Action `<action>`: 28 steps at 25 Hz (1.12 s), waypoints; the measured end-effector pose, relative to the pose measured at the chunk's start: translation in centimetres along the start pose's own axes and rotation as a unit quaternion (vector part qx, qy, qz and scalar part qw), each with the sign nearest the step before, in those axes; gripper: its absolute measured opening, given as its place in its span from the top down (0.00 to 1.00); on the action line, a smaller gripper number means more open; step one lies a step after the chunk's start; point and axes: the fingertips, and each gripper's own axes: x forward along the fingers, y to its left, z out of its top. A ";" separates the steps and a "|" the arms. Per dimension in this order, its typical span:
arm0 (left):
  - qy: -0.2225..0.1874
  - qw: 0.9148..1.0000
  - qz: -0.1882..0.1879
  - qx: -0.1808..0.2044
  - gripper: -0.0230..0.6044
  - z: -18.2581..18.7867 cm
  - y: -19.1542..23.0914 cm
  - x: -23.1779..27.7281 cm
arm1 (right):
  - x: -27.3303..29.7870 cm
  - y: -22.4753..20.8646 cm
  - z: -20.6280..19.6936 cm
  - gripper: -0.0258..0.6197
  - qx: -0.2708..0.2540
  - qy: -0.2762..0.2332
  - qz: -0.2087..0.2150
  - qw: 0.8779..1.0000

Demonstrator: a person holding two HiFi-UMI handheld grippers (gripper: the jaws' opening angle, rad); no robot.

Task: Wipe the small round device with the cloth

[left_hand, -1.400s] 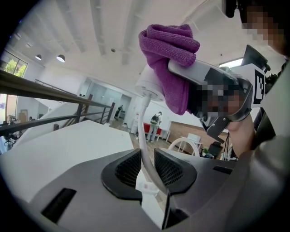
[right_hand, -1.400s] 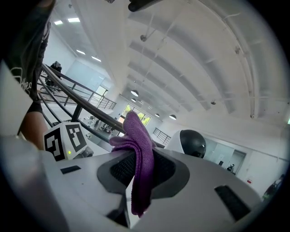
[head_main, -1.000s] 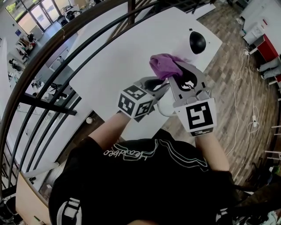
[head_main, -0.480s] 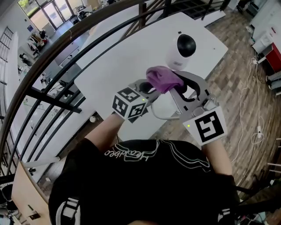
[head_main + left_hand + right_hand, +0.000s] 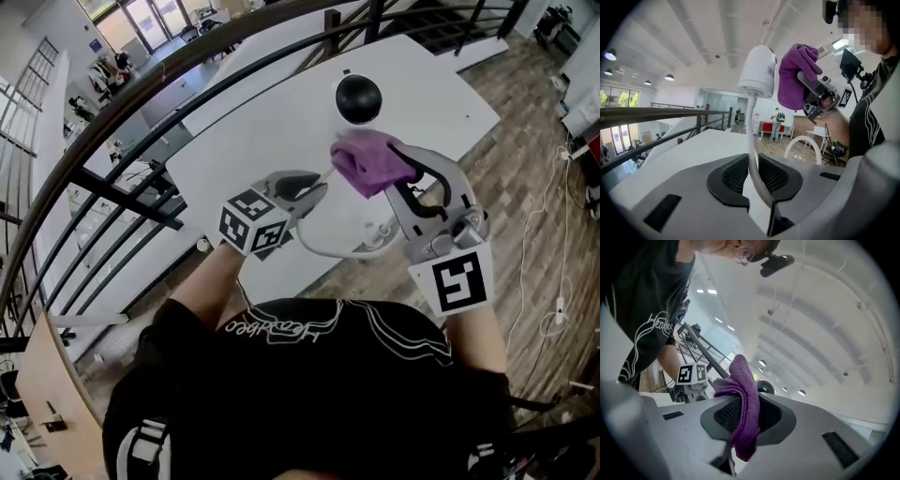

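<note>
Your right gripper (image 5: 394,171) is clamped on the purple cloth (image 5: 367,161), a fold of it pinched between the pads and the rest bunched out in front. Compared with a second ago, you have carried this cloth away from the left gripper (image 5: 319,187) and up to the small round device (image 5: 359,97). In the head view the cloth now sits right under its black dome. In the left gripper view it is just beside the white body, but I cannot tell if it already touches. Your left gripper holds the white cable (image 5: 751,122) that goes up into the base of the device. Its jaws have just been closing, and the pads now press on the cable from both sides. The device seems to stand raised on this cable above the white table (image 5: 244,141), though the head view alone does not confirm it. I judge that the approach is finished and the real wiping is about to begin. The tighter hold on the cable should help, because the device can swing away when you press the cloth on it.
</note>
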 end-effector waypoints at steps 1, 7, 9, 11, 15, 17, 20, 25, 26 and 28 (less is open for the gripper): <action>0.001 1.000 0.005 0.003 0.85 0.0 -0.1 0.1 | -0.4 -0.4 0.0 0.86 -0.012 -0.012 -0.001 1.000; -0.001 0.999 0.040 0.007 0.86 -0.2 -0.1 0.2 | -0.7 -0.8 0.4 0.86 -0.089 -0.078 0.015 0.993; 0.000 0.998 0.056 0.010 0.86 -0.3 0.1 0.4 | -0.2 -0.6 0.4 0.86 -0.108 -0.092 0.025 0.990; 0.002 0.998 0.069 0.010 0.86 -0.4 0.2 0.5 | 0.2 -0.5 0.5 0.86 -0.121 -0.105 0.031 0.987; 0.000 0.995 0.097 0.006 0.87 -0.2 0.6 0.3 | 1.3 0.1 0.5 0.86 -0.141 -0.123 0.049 0.981; 0.002 0.994 0.105 0.009 0.87 -0.2 0.8 0.2 | 1.7 0.6 0.1 0.86 -0.150 -0.125 0.058 0.979; 0.006 0.994 0.112 0.007 0.87 -0.6 1.3 0.0 | 2.5 1.1 -0.6 0.86 -0.158 -0.122 0.074 0.977; 0.009 0.993 0.118 -0.003 0.87 -0.9 1.7 0.4 | 3.3 2.0 -2.1 0.86 -0.159 -0.119 0.096 0.975; 0.010 0.992 0.123 -0.001 0.87 -1.0 1.8 0.5 | 3.4 2.2 -2.5 0.86 -0.158 -0.120 0.101 0.975; 0.009 0.991 0.131 0.001 0.87 -1.2 1.8 0.5 | 3.6 2.9 -3.1 0.86 -0.156 -0.123 0.112 0.974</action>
